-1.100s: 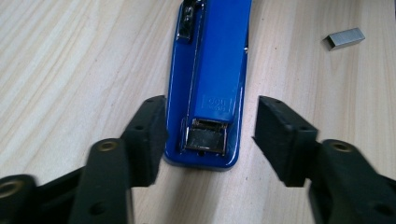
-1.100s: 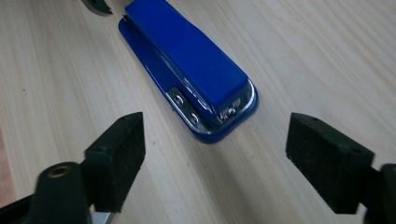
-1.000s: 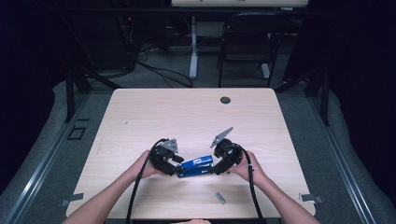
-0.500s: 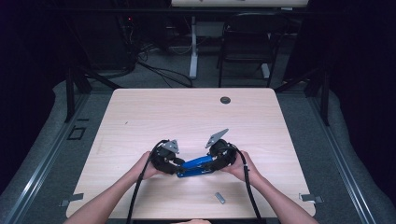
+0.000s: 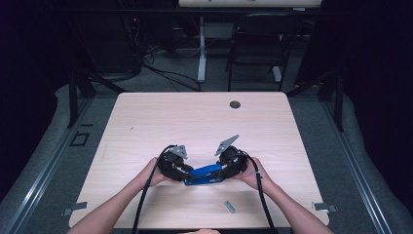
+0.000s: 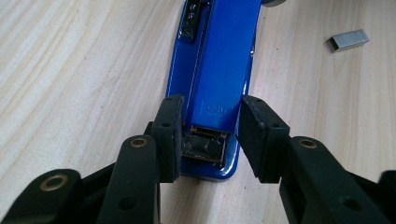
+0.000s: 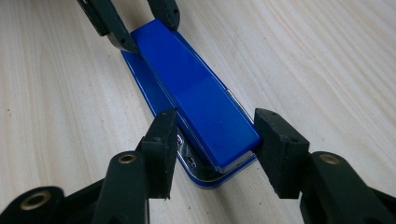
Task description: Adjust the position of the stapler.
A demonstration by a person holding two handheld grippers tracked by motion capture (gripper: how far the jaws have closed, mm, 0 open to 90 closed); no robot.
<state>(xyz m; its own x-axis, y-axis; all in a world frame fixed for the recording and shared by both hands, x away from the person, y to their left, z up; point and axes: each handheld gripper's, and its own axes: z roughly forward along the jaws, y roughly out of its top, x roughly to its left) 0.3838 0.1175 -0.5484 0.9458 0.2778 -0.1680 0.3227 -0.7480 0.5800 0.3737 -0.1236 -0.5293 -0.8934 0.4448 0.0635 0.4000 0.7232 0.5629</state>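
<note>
Lying flat, glossy blue stapler (image 5: 204, 173), left tool (image 6: 208, 135) clamped on rear, right tool (image 7: 215, 148) straddling loosely.

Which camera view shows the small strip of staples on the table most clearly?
The left gripper view: the staple strip lies large and sharp on the wood beside the blue stapler. In the high view it is a tiny grey bar near the table's front edge.

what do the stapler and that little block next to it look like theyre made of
Stapler: glossy blue cover, likely painted metal or plastic, given its soft sheen; the inner parts at its end look like bare shiny metal. Little block: a strip of staples, dull grey metal by its look.
</note>
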